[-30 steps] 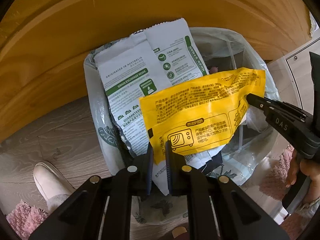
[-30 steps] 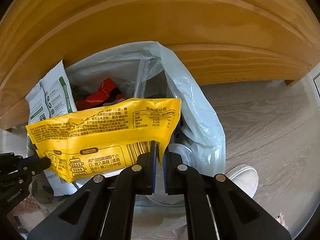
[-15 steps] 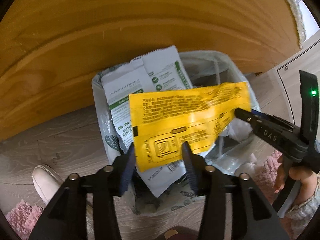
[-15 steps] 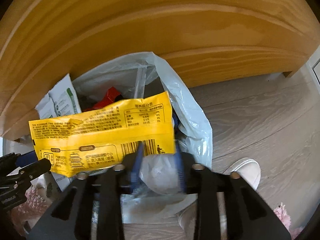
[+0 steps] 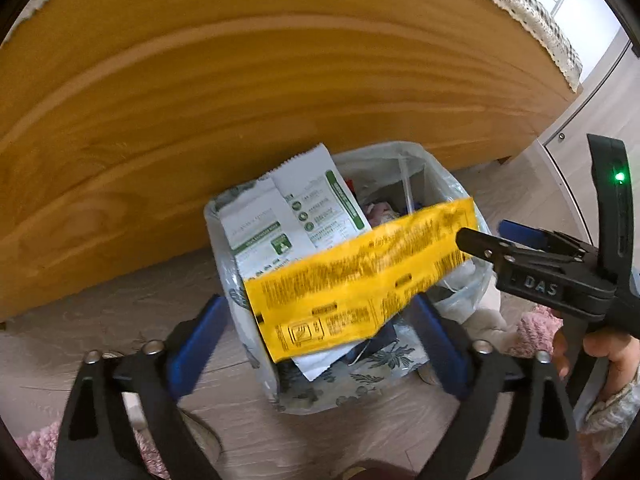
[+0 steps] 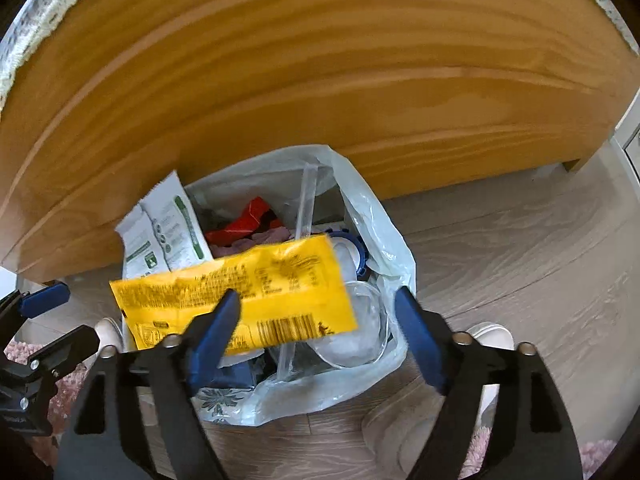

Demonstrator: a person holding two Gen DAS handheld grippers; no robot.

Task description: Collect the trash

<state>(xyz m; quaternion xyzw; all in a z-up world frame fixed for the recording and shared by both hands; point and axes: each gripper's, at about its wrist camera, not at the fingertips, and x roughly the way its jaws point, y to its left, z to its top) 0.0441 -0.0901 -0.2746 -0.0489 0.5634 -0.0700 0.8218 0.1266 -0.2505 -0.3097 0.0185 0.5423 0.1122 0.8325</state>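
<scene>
A pale grey wood-grain plank floor carries a trash bin lined with a translucent white plastic bag, which stands just in front of a honey-coloured wooden panel. Near the bin lie fluffy pink rugs and a white shoe.

One yellow wrapper; one white-green pouch; one bin bag; two grippers, left and right; one red wrapper.

A honey-coloured wooden panel rises over grey wood-grain flooring, with pink fluffy slippers nearby.
</scene>
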